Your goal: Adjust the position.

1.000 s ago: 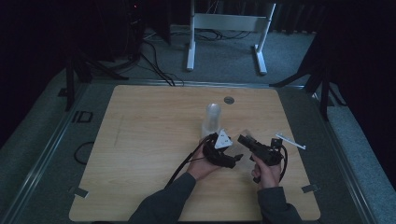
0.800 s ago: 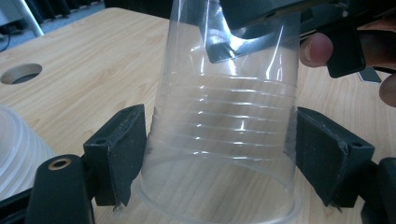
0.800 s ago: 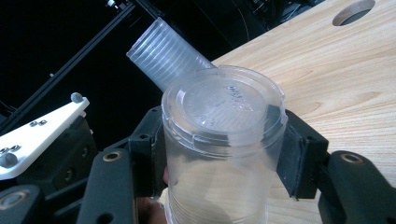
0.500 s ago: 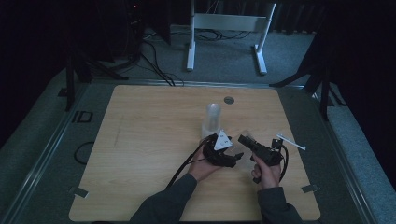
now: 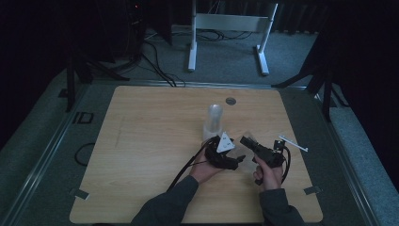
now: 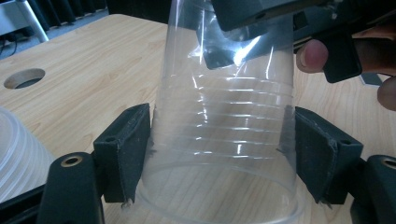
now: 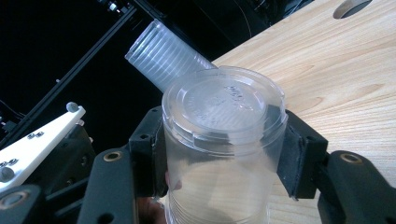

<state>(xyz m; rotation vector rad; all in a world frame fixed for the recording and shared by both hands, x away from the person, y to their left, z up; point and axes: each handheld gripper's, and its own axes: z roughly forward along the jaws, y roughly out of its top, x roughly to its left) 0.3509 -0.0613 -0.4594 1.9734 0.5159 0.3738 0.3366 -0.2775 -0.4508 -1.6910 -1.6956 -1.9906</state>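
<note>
A light wooden table (image 5: pixel 141 141) fills the frame's middle, bearing a stack of clear cups (image 5: pixel 212 121) just right of centre and a white strip (image 5: pixel 292 143) at right.

Faint embossed marks on the clear cup's (image 7: pixel 224 140) base are too blurred to read.

Dim, murky high view (brighter gripper views, glare on plastic)

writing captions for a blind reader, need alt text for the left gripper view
A clear plastic cup is clamped near its open rim between the left gripper's two black jaws, over a light wooden table. At the cup's far end the right gripper grips it, a person's fingertips beside it; a stack of cups shows at left.
</note>
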